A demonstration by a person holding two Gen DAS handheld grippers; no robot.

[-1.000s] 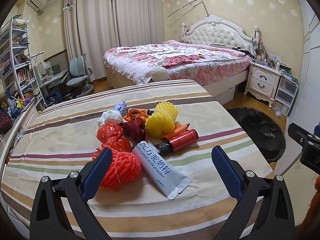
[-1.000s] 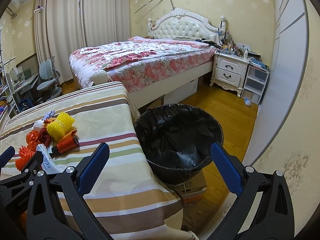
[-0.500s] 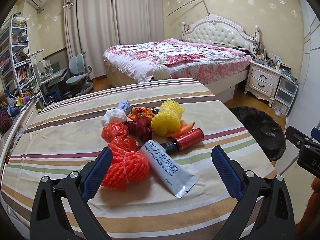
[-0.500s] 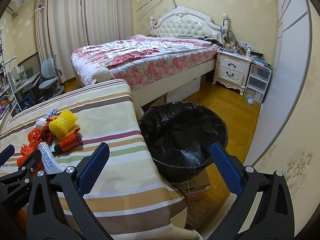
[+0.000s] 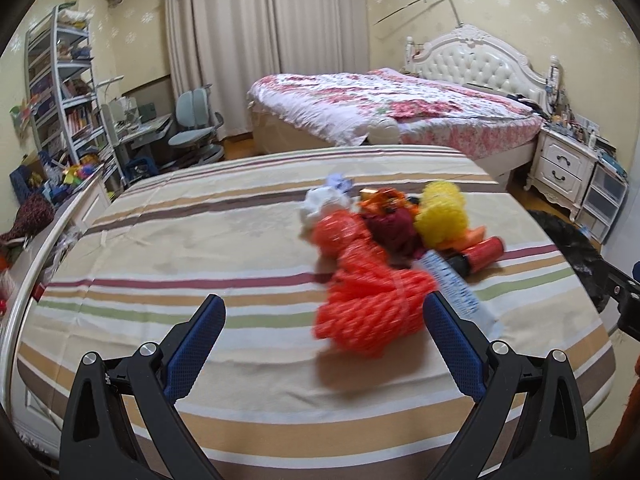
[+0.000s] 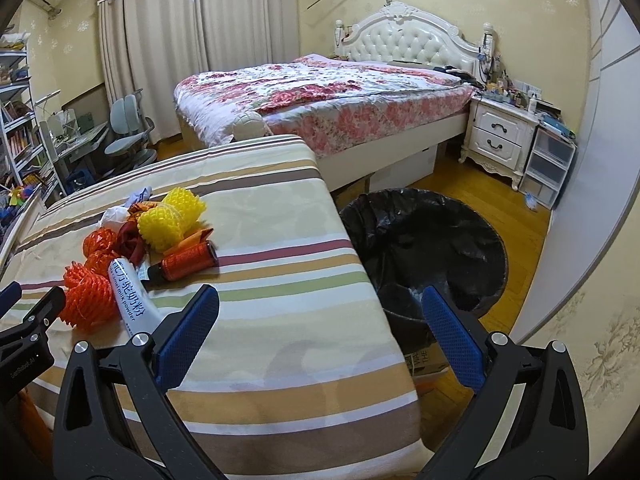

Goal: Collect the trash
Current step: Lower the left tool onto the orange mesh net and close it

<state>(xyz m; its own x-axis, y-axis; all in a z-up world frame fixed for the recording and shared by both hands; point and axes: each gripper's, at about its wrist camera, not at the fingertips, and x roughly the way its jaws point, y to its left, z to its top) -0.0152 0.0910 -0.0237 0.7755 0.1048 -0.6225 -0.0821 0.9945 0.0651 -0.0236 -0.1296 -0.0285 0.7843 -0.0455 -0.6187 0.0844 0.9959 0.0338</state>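
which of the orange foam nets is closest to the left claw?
The big bunched orange net at the pile's front edge, beside the left claw. The two smaller orange nets lie farther back, by the white wad.

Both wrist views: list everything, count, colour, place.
Foam nets: 2 yellow, 1 orange, in pile on table.
Orange balls: 2, left of pile.
Sachet: 1, white, front of pile, beside orange net.
Bottle: 1, red, black cap, lying right of sachet.
Dark red wrapper: 1, mid pile.
White wad: 1, back of pile.
Table: 1, striped cloth.
Bin: 1, black liner, floor right of table.
Bed: 1, floral cover, behind.
Nightstand: 1, white, beside bed.
Left gripper: open, by orange net.
Right gripper: open, over table edge.
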